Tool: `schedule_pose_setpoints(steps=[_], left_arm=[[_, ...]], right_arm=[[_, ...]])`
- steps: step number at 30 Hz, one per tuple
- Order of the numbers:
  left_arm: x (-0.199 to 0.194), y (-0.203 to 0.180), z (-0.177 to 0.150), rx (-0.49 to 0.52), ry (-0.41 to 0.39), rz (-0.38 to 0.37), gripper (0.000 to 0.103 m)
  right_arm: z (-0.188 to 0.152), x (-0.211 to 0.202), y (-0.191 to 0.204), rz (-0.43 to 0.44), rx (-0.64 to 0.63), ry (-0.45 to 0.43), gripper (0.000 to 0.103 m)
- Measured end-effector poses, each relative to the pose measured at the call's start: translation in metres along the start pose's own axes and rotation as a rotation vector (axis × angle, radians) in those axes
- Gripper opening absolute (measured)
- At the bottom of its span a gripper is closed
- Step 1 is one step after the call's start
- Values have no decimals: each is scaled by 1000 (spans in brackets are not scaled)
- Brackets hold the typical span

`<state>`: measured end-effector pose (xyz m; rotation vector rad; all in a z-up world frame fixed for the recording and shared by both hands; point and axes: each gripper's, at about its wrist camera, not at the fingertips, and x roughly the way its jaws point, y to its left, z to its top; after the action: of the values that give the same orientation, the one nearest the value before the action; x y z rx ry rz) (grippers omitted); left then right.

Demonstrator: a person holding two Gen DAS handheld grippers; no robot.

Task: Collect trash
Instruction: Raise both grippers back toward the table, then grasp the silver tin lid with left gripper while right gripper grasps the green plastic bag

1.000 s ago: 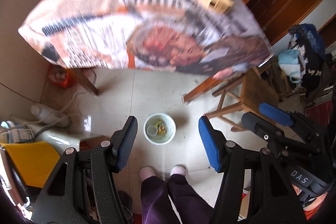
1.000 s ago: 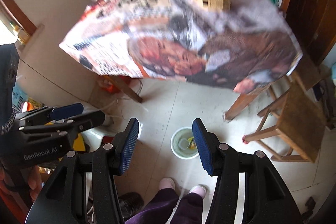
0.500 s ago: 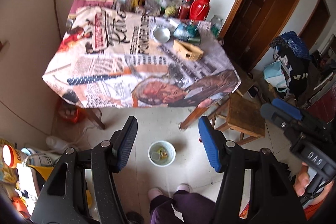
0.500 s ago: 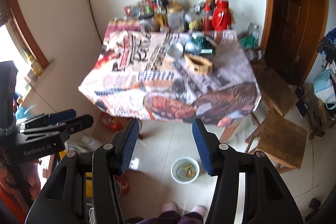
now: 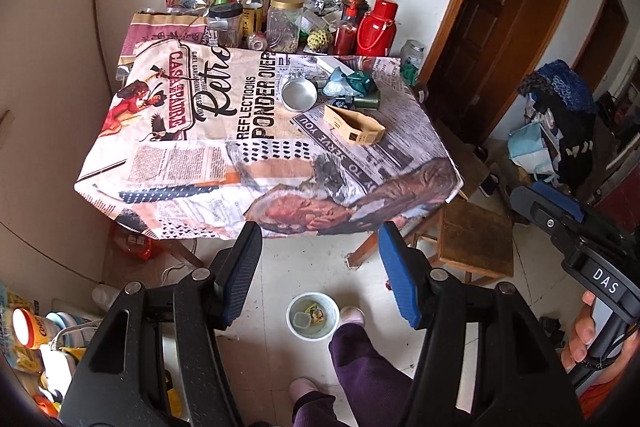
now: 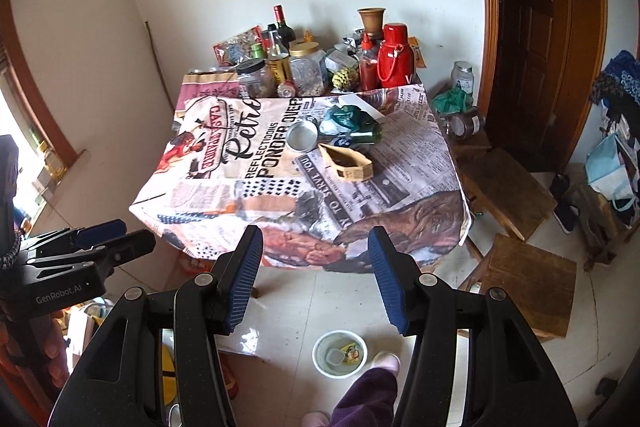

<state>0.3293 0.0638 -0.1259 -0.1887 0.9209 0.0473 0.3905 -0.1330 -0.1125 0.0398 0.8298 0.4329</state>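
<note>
A white bin (image 5: 313, 315) (image 6: 339, 353) on the floor holds a small plastic cup and a yellow wrapper. On the newsprint-patterned table (image 5: 192, 163) (image 6: 208, 195) lie an open brown paper box (image 5: 354, 125) (image 6: 347, 162), a crumpled green and blue wrapper (image 5: 349, 83) (image 6: 350, 123) and a round metal tin (image 5: 299, 95) (image 6: 302, 135). My left gripper (image 5: 320, 267) is open and empty, high above the floor in front of the table. My right gripper (image 6: 316, 267) is open and empty beside it.
Bottles, jars and a red flask (image 5: 376, 27) crowd the table's far edge. Wooden stools (image 5: 474, 243) (image 6: 528, 283) stand at the right, near a dark wooden door (image 6: 536, 27). My feet (image 5: 352, 315) are next to the bin. Clutter lies at the lower left.
Both grippers have risen and tilted up from over the floor bin, so the whole tabletop has come into view. Both stayed open and empty.
</note>
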Motion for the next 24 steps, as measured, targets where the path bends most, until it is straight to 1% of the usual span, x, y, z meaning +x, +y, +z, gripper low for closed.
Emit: schedule_pose_setpoints(steps=[4,8,11,15,17,19,22,24], left_arm=[[33,-8,33,-30,13,8,59],[61,-20,74,-47,-1,19,59],[77,-30,102,-67,-15,26,60],[95,-35,125,-95,-17,62,60],[103,-33,133,-119,-16,72,59],[111,-29,139,-137,-10,80,60],[124,-18,147,-154,14,107,59],[136,-7,154,-168,31,114,60]], right_arm=[[26,18,-23,19,-5,15,51],[63,38,-47,30,-38,17,51],[83,49,-59,48,-54,27,51],[107,71,-74,95,-88,51,51],[114,83,-79,110,-98,68,54],[120,90,-80,118,-104,75,66],[128,106,-80,128,-95,96,68],[131,120,-78,133,-79,121,73]])
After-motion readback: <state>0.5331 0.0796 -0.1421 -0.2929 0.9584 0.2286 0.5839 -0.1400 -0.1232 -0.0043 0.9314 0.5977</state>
